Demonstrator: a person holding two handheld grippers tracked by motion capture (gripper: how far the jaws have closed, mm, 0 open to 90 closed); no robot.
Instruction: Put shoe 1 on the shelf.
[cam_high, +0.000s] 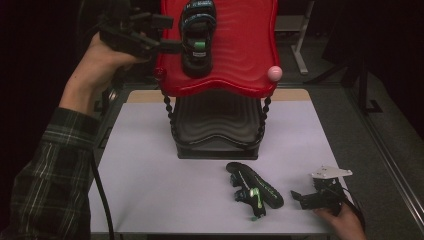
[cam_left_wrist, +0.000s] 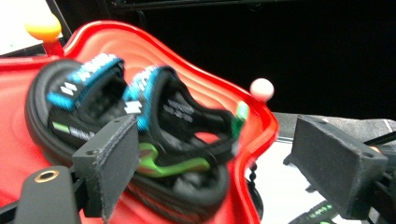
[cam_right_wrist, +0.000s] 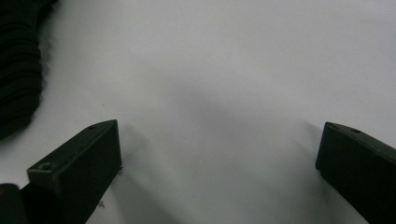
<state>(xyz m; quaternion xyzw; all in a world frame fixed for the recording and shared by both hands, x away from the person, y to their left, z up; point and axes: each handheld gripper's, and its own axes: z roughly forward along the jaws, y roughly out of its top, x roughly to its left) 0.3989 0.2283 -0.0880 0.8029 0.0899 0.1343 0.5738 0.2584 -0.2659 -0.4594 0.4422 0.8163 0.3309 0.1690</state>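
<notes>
At upper centre of the high view, one sandal (cam_high: 197, 37) lies on the red tray (cam_high: 250, 45), its toe cut off by the frame edge — the left tongs (cam_high: 167, 45) gape wide beside it. The second sandal (cam_high: 254, 190) lies at lower centre on the desk (cam_high: 150, 165); the right tongs (cam_high: 300, 197), lower right, stand wide apart and empty — partly hidden by the grey plate.

Materials and finishes, shoe-rack station

Top shelf (cam_high: 240, 60): glossy red plastic, rippled surface. Lower shelf (cam_high: 215, 125): black plastic, same ridging, duller sheen. Sandal on rack (cam_high: 197, 37): black woven cloth straps with blue trim, matt rubbery sole. Sandal on table (cam_high: 254, 186): same make, green plastic accents. Table (cam_high: 150, 165): smooth, matt pale-grey top. Left gripper (cam_left_wrist: 219, 163) and right gripper (cam_right_wrist: 219, 172): matt black plastic jaws, faintly rough. Sleeve (cam_high: 45, 180): soft plaid cloth.
</notes>
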